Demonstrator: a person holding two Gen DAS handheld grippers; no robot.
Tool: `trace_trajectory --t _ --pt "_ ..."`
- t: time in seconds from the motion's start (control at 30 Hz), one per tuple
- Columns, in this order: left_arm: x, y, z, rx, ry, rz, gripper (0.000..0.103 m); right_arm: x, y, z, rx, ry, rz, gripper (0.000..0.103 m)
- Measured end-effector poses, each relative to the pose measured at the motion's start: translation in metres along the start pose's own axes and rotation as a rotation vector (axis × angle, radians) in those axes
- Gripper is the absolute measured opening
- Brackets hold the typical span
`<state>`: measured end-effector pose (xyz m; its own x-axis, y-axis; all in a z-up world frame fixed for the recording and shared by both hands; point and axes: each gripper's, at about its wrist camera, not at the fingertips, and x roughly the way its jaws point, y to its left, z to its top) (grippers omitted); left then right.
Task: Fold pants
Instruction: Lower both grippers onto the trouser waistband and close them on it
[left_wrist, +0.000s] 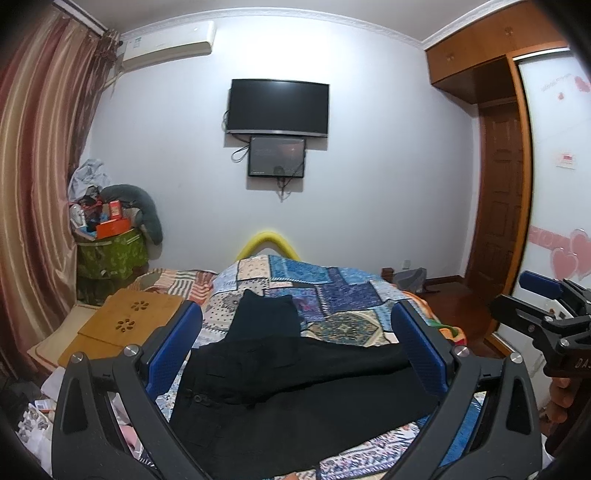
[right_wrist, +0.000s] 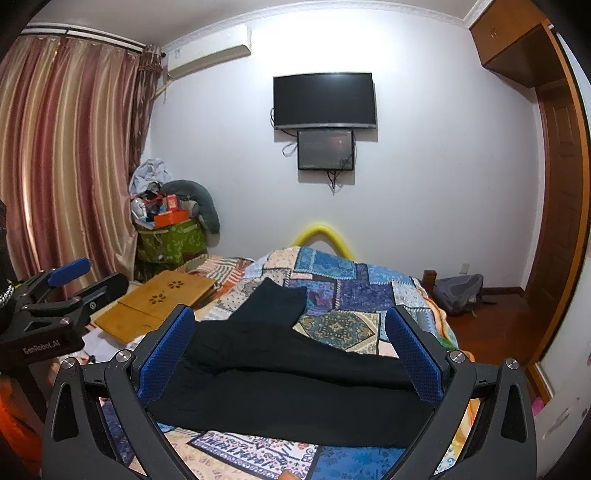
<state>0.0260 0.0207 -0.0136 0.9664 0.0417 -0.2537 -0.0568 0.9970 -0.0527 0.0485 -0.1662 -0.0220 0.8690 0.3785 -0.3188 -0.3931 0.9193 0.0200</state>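
- The bed with its blue patchwork quilt carries the work; its soft surface will let cloth drag and bunch, so in my judgement any fold should be lifted over rather than slid across.
- The black pants lie on the near part of the quilt, the waist with its button to the near left, one leg running right and the other angled toward the far end. They are not yet squared up; I would lay the far leg over the near one first.
- The light wooden lap tray sits just left of the pants, so a leftward swing of cloth needs care.
- The left gripper hovers above the pants with its blue-padded fingers spread wide, gripping nothing.
- The right gripper likewise hangs over the pants, fingers wide apart and empty.
- Best pinch points, I judge, are the far leg's hem and its crotch seam, taken together.
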Motion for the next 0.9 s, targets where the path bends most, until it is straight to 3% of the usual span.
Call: trace_trajectory --t 0.23,0.4,0.7,0.9 --pt "0.069 0.026 -0.006 -0.045 0.117 0.018 0.103 0.053 -0.016 -0.011 0.002 0.077 -0.031 0.102" --pt "0.133 0.056 -0.019 -0.041 0.198 0.071 0.103 0.103 -0.042 -0.021 0.002 0.104 -0.069 0.102" --pt "0.247 0.137 -0.039 -0.011 0.344 0.158 0.103 0.189 -0.087 -0.042 -0.027 0.276 -0.113 0.102" --pt "0.317 0.179 -0.076 -0.011 0.503 0.183 0.103 0.244 -0.101 -0.056 -0.106 0.395 -0.041 0.1"
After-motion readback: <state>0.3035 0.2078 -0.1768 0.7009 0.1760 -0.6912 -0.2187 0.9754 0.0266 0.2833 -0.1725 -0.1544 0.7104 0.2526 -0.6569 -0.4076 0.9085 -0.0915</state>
